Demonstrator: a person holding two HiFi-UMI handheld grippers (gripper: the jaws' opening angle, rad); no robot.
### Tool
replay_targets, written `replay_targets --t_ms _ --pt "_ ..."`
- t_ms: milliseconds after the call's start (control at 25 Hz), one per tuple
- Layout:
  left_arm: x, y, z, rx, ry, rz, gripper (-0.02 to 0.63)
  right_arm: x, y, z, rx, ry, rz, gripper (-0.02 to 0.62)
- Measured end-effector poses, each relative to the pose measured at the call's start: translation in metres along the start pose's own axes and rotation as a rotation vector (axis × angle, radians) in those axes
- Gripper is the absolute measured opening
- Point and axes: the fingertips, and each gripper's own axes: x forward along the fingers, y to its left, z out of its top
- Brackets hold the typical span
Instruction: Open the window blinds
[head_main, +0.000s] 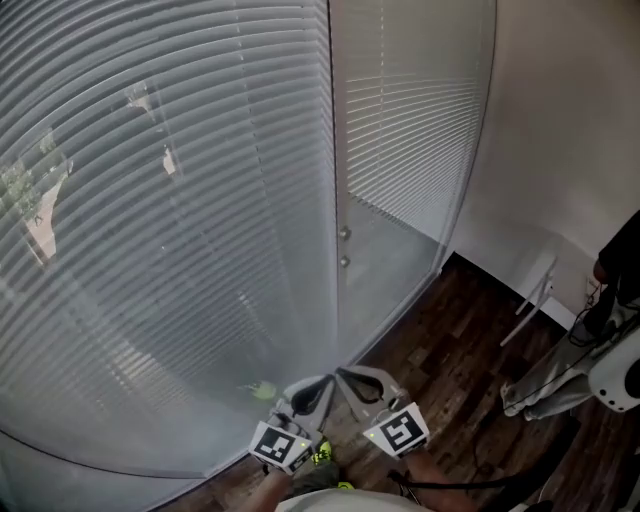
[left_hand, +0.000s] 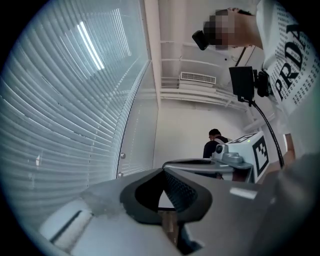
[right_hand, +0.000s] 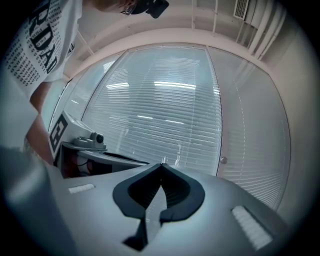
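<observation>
Two grippers are held side by side at the bottom of the head view, tips close together and pointed towards the window. On the left gripper (left_hand: 164, 171) the jaws are seen pressed together at the tips, and nothing is caught between them. The right gripper (right_hand: 162, 166) is clenched in the same way: tips met, nothing grasped. Each marker cube is glimpsed at the edge of the other gripper's view.

Straight ahead, the blinds (head_main: 170, 250) are hung across the wide pane on the left, slats turned flat and shut. No slat is touched by either gripper; both tips are kept in front of the lower part, apart from it. A small green thing (head_main: 262, 389) is spotted just left of the tips, too blurred to be named.

Further out, a white post (head_main: 335, 180) is set at the right edge of the blinds, with two knobs (head_main: 344, 233) just beside it. A narrower blind (head_main: 410, 120) is hung over the next pane, also shut. Dark wood floor (head_main: 450, 340) is laid below, and a plain wall (head_main: 560, 130) is met at the right. A person (head_main: 622, 265) in dark clothes is cut off by the far right edge. A vent (left_hand: 197, 77) is picked out high on the wall in the left gripper view.
</observation>
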Motion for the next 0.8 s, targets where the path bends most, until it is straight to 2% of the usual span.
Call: replay_targets --t_ms 160,360,800 --pt "0.020 0.026 0.024 -0.031 -0.060 -0.001 -0.009 0.027 -0.022 0.013 -0.005 -0.019 -0.019 -0.001" --pt "0.028 0.058 0.001 0.005 -0.036 -0.030 -0.009 0.055 -0.032 -0.006 -0.031 -0.015 -0.041 -0.001" --pt "0.066 0.122 0.007 -0.009 -0.072 -0.109 -0.009 0.120 -0.078 -0.007 -0.129 0.033 -0.104 0.000"
